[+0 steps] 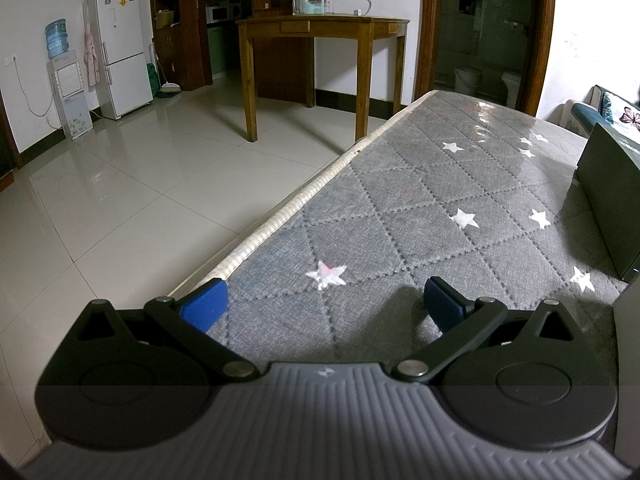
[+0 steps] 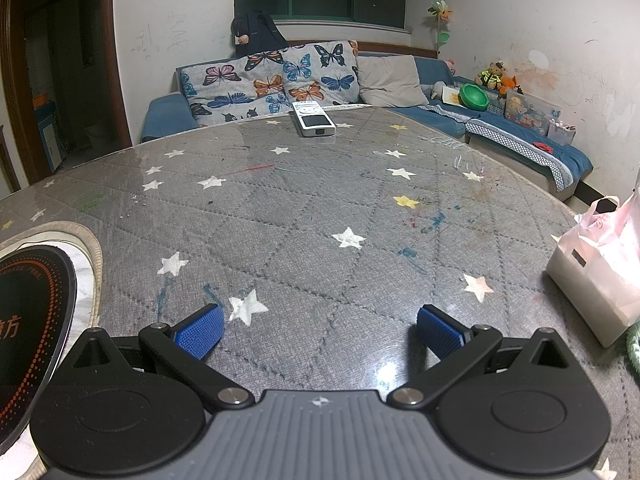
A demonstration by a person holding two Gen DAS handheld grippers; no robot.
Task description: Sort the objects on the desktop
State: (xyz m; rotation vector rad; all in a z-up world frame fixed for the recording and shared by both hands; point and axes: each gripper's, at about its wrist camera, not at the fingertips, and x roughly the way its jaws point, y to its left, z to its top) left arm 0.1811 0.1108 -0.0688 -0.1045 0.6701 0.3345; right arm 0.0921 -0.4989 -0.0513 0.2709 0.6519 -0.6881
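A white remote control point(image 2: 313, 119) lies at the far edge of the grey star-patterned table top point(image 2: 304, 208), straight ahead in the right wrist view. My right gripper point(image 2: 319, 330) hovers low over the near part of the table, open, with nothing between its blue pads. At the right edge stands a white box in a pink plastic bag point(image 2: 600, 268). My left gripper point(image 1: 325, 305) is open and empty over the table's left edge point(image 1: 288, 204). A dark box point(image 1: 612, 196) stands on the table to its right.
A black round cooktop point(image 2: 28, 320) is set into the table at the left of the right wrist view. A sofa with butterfly cushions point(image 2: 276, 80) and toys lies beyond the table. Tiled floor point(image 1: 140, 184), a wooden table point(image 1: 320, 48) and a fridge point(image 1: 120, 48) lie left of the left gripper.
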